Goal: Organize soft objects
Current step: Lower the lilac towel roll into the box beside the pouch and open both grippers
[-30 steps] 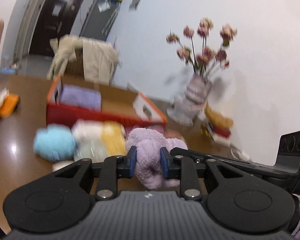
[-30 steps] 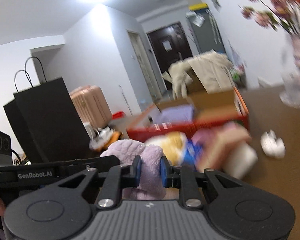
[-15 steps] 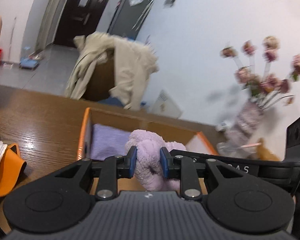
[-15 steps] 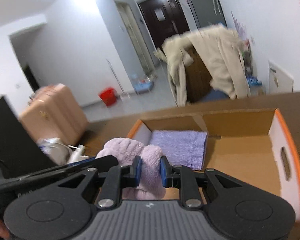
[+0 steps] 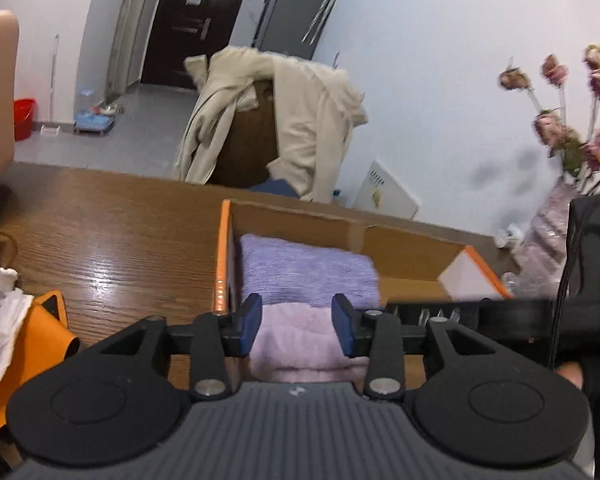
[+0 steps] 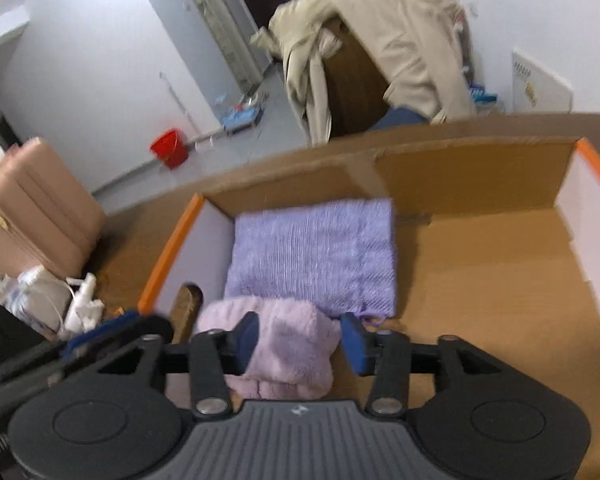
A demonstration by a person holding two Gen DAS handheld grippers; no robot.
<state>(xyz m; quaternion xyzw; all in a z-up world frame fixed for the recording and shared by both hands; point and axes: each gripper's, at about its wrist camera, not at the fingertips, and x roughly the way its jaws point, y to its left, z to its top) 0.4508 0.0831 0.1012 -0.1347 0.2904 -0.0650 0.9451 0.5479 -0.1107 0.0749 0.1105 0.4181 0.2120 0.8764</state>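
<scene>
A pale lilac fluffy towel point(image 5: 296, 340) lies in the near left part of the orange-rimmed cardboard box point(image 5: 222, 264), in front of a folded purple towel point(image 5: 308, 270). My left gripper point(image 5: 298, 326) is open, its pads standing on either side of the fluffy towel. My right gripper point(image 6: 300, 338) is open too, and the fluffy towel point(image 6: 290, 350) sits loose between its pads. The purple towel point(image 6: 314, 254) fills the box's back left corner. The box point(image 6: 588, 160) floor to the right is bare cardboard.
The box stands on a brown wooden table point(image 5: 100, 232). An orange item with white cloth point(image 5: 28, 332) lies at the left. A vase of dried flowers point(image 5: 560, 208) stands at the right. A chair with a beige coat point(image 5: 276, 120) is behind the table. A pink suitcase point(image 6: 36, 208) stands at the left.
Both grippers carried the fluffy towel from the table over into the box, lowered it in front of the purple towel, and opened their jaws.
</scene>
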